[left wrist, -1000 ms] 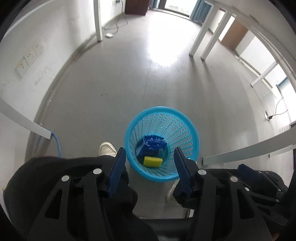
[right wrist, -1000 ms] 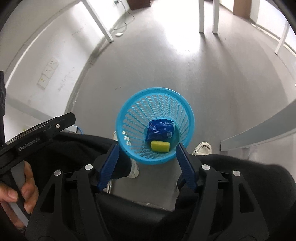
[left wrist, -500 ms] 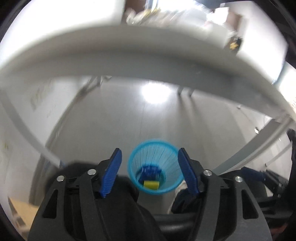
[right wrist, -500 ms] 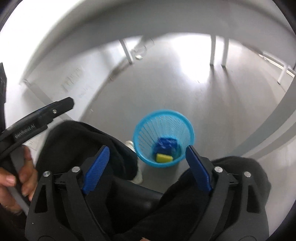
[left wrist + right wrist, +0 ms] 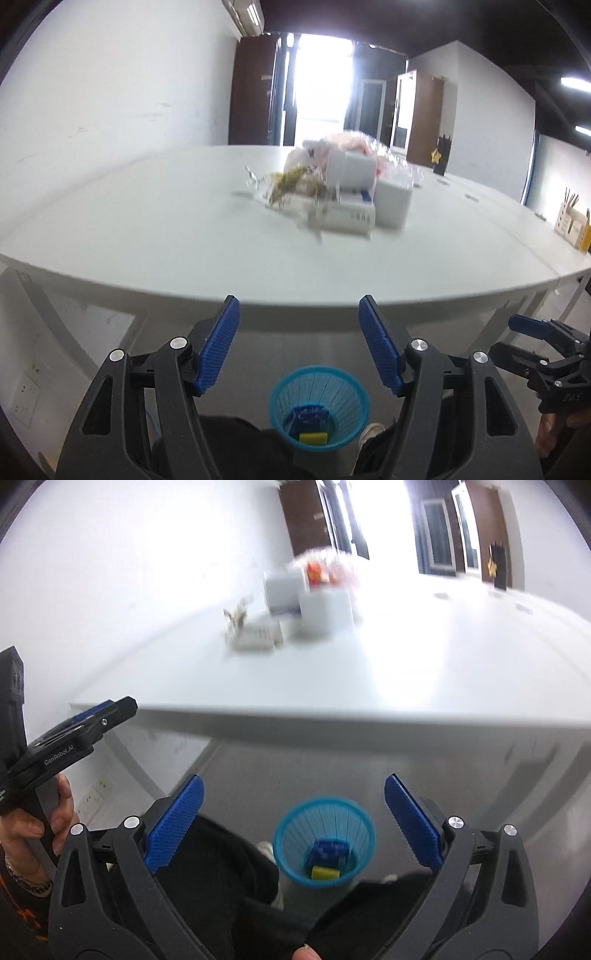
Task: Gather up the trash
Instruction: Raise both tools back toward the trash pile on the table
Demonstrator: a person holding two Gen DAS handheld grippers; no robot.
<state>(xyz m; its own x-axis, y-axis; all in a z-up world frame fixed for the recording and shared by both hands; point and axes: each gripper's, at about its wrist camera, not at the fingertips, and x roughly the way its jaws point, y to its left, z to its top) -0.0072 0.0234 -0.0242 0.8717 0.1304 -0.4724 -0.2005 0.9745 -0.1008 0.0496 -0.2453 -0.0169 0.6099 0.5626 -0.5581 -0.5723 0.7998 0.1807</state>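
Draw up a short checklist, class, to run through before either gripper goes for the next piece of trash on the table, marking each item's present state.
1. Left gripper open and empty: ok.
2. Right gripper open and empty: ok.
3. Trash pile on the white table: ok.
4. Blue basket upright on the floor, with room: ok.
5. Which item to take first: cannot tell, pile blurred.

blur: trash pile [image 5: 295, 605] at upper centre of the right wrist view smeared, items indistinct | hidden: basket [image 5: 319, 406] base behind dark clothing | cut off: right gripper [image 5: 546, 354] at right edge
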